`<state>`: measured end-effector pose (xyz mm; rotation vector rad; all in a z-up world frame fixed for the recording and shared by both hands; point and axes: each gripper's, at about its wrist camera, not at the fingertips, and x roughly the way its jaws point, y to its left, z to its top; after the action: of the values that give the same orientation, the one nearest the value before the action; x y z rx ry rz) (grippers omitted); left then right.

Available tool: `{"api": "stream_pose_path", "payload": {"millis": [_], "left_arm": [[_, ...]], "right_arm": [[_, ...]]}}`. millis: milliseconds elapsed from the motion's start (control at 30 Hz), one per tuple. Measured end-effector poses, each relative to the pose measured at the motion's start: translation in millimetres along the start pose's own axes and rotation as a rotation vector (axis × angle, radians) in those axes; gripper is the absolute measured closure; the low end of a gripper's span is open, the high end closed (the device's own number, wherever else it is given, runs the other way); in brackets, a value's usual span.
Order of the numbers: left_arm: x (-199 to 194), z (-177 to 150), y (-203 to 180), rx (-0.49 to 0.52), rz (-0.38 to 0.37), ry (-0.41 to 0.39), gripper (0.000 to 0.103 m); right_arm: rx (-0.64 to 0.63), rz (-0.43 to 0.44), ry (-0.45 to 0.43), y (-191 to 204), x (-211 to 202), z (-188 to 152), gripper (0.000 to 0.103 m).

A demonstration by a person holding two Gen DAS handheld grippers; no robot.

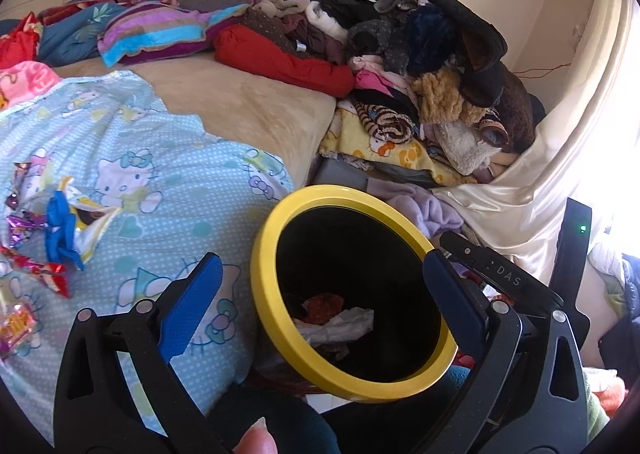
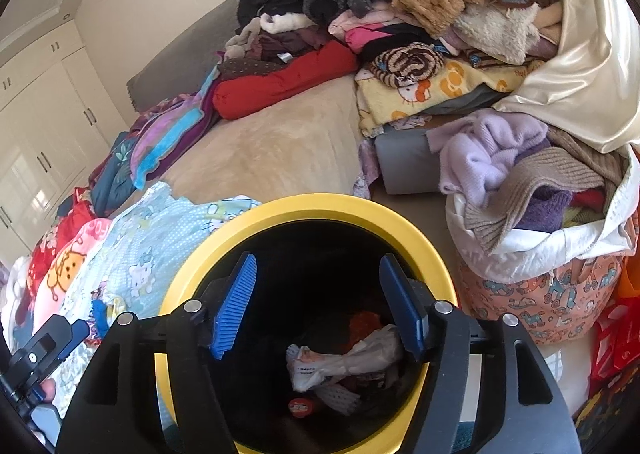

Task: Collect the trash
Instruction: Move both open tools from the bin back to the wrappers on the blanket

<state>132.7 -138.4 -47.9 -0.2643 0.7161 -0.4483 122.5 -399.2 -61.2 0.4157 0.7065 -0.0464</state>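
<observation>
Foil wrappers (image 1: pixel 38 238) left of the yellow-rimmed bin (image 1: pixel 264 274) showed only in our left view; our right tongs (image 2: pixel 318 304) and left tongs (image 1: pixel 320 290) gaped wide, empty, over crumpled trash (image 2: pixel 344 362) inside it.

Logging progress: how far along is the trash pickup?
Done: crumpled white wrappers lie in the yellow-rimmed black bin. In hand: nothing; right gripper open over the bin, left gripper open beside it. Left: shiny candy wrappers on the blue cartoon-print sheet.
</observation>
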Motion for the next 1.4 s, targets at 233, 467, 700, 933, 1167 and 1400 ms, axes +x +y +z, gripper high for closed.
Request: {"api": "stream_pose_path", "payload": {"millis": [233, 467, 700, 933, 1167, 1400], "left_arm": [[-17, 3, 6, 0.01, 0.04, -0.032, 0.011], [-33, 7, 15, -0.004, 0.066, -0.069, 0.011], [-49, 14, 24, -0.009, 0.1, -0.115, 0.011], [-64, 15, 40, 0.003, 0.163, -0.151, 0.011], [-76, 22, 67, -0.042, 0.205, -0.179, 0.011], [-87, 26, 92, -0.085, 0.245, -0.211, 0.011]], "right_arm": [[-0.03, 0.021, -0.006, 15, -6, 0, 0.038], [-0.07, 0.046, -0.002, 35, -10, -4, 0.037], [-0.112, 0.07, -0.008, 53, -15, -6, 0.037], [-0.151, 0.104, -0.023, 72, -22, -11, 0.036], [-0.195, 0.145, -0.039, 96, -28, -17, 0.036], [-0.235, 0.188, -0.033, 124, -30, -27, 0.035]]}}
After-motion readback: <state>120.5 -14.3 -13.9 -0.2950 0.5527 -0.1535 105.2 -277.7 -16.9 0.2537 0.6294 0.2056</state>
